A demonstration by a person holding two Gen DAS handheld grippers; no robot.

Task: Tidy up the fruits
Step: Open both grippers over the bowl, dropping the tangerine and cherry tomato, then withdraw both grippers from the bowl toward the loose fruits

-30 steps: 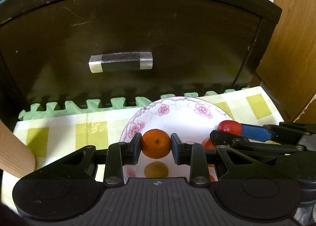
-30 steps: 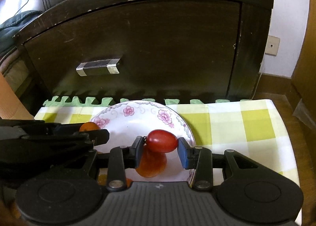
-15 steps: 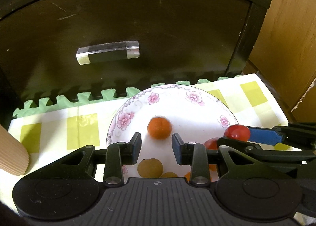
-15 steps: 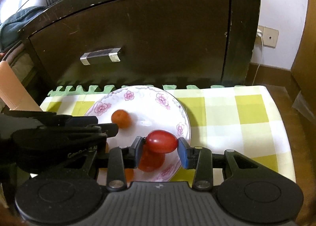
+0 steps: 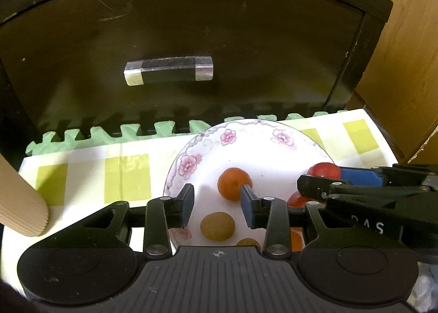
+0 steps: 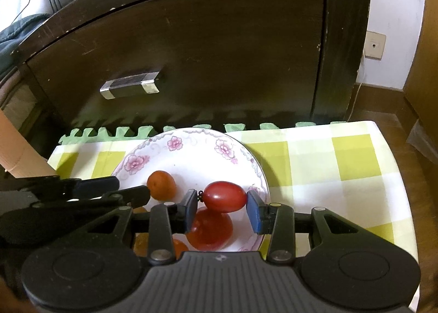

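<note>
Behind your work surface stands a dark cabinet (image 5: pixel 191 47) with a clear-ended handle (image 5: pixel 169 70) on its door, and a green foam mat (image 5: pixel 109 132) shows its toothed edge along the cabinet's foot. Your checked cloth (image 6: pixel 342 159) covers the mat. A ribbed tan roll (image 5: pixel 19 203) lies at the far left, apart from the fruit. A wall socket (image 6: pixel 374 45) sits on the white wall to the right of the cabinet.

Your left gripper (image 5: pixel 217 207) has its jaws apart and empty. The orange (image 5: pixel 234 183) lies on the plate (image 5: pixel 246 135) just past the fingertips, toward the right pad (image 5: pixel 247 210), which covers its lower right edge; you cannot tell whether they touch. Your right gripper (image 6: pixel 222 207) is clamped on the tomato (image 6: pixel 225 196), held above the plate's near right part, with both pads against its ends.

The floral plate rests on the cloth and holds the orange, a yellowish fruit (image 5: pixel 217 226) nearer to you, a larger red fruit (image 6: pixel 210 229) under the held tomato, and more orange pieces (image 5: pixel 297 240) at the near rim, mostly hidden by the gripper bodies. Your two grippers sit side by side over the plate, each crossing the other's view.
</note>
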